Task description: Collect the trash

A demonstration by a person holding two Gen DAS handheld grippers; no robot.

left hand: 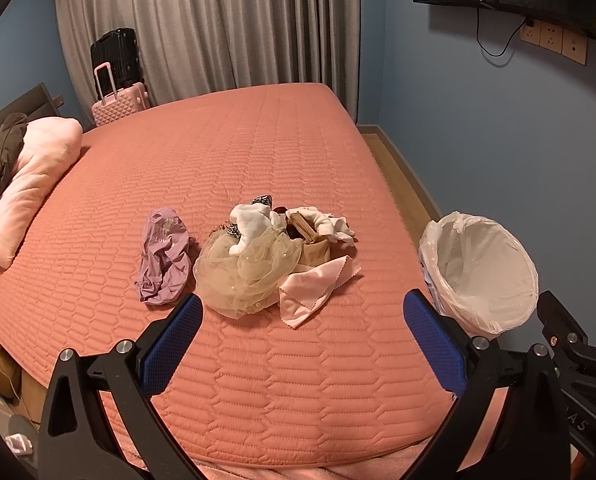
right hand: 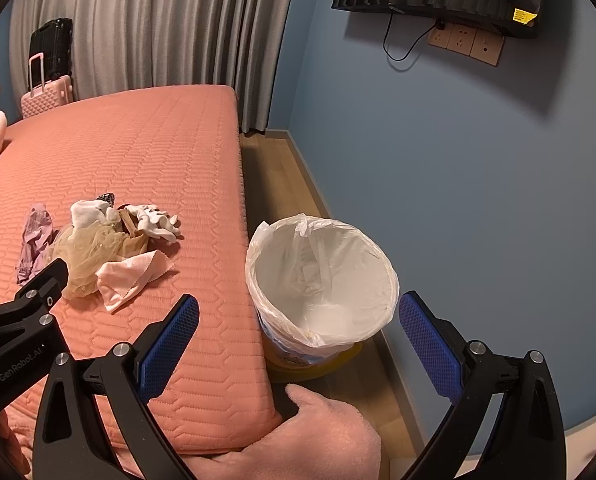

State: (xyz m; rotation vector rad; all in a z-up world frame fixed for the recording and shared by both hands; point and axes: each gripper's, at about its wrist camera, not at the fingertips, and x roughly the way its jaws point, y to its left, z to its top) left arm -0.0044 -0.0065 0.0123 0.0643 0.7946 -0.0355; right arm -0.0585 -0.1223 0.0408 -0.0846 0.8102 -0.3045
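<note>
- My left gripper (left hand: pixel 300 344) hangs over the near part of the bed (left hand: pixel 257 152), fingers spread wide and holding nothing; the trash heap sits just beyond the tips.
- Farthest left in the heap lies the purple bag (left hand: pixel 163 258), a crumpled, thin plastic film with faint print. I judge it will slip unless I pinch a thick fold, not a flat face.
- Next right is the tulle bundle (left hand: pixel 245 268), beige, gauzy net with small beads, puffed and springy. It looks light but likely to snag on its neighbours, so I would close deep into its middle and lift slowly.
- On and behind it are the white cloth pieces (left hand: pixel 253 220), soft and lumpy, and a brownish paper-like piece I cannot identify.
- At the near right of the heap lies the pink cloth (left hand: pixel 310 288), flat, matte, with zigzag-cut edges; one raised corner seems the easiest grab.
- The quilted salmon cover under all this is soft, so I should not press down hard or I may catch it too.
- My right gripper (right hand: pixel 298 338) is spread wide and empty too, aimed at the bin (right hand: pixel 322 276) on the floor just beside the bed's right edge.
- The bin is round, lined with thin, wrinkled white plastic, mouth open; I should drop well inside the rim, since a loose liner can fold in.
</note>
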